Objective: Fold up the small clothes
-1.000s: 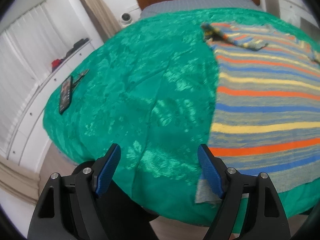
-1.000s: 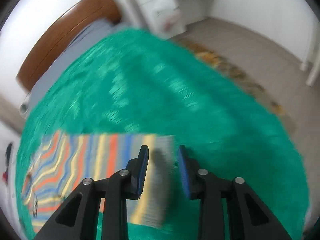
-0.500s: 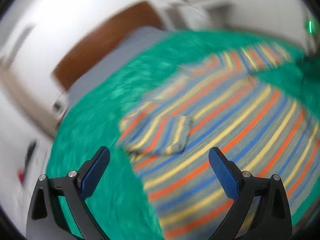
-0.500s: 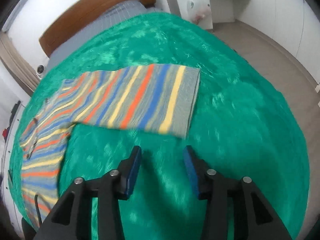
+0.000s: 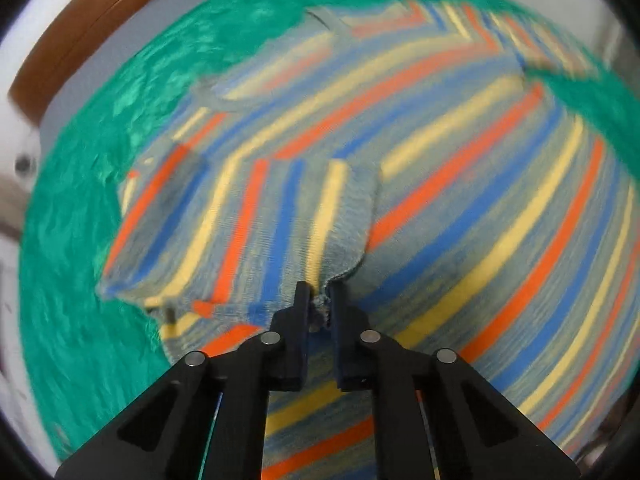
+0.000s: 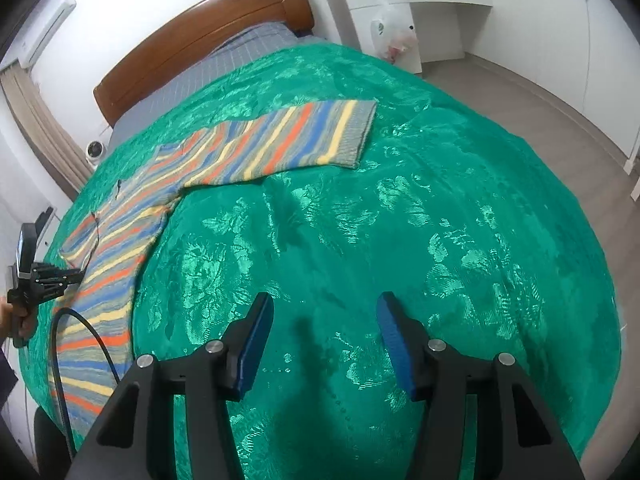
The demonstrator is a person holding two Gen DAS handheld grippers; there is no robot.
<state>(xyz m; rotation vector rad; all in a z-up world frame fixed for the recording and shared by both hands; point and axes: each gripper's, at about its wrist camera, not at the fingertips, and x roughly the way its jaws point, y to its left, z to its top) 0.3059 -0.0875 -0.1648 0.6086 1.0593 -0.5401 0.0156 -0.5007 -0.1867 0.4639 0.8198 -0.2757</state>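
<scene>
A striped sweater (image 5: 460,160) in orange, blue, yellow and grey lies flat on the green bedspread (image 5: 80,200). Its near sleeve (image 5: 260,220) is folded over the body. My left gripper (image 5: 320,292) is closing, and its jaws pinch the grey cuff of that sleeve. In the right wrist view the sweater (image 6: 120,260) sits at the left, its other sleeve (image 6: 300,140) stretched out toward the middle of the bed. My right gripper (image 6: 324,312) hovers over bare bedspread (image 6: 400,200), well short of that sleeve; its jaws are opening with nothing between them. The left gripper (image 6: 76,276) shows at the far left.
A brown headboard (image 6: 200,32) and grey sheet lie at the far end. A white desk (image 6: 400,0) and grey floor (image 6: 540,92) are to the right of the bed. A black cable (image 6: 100,340) trails across the sweater's lower part. A hand (image 6: 16,320) holds the left gripper.
The left gripper swung from the bed's edge over the sweater, then went from wide open to shut on the folded sleeve's cuff. The right gripper drew back from the other sleeve and widened.
</scene>
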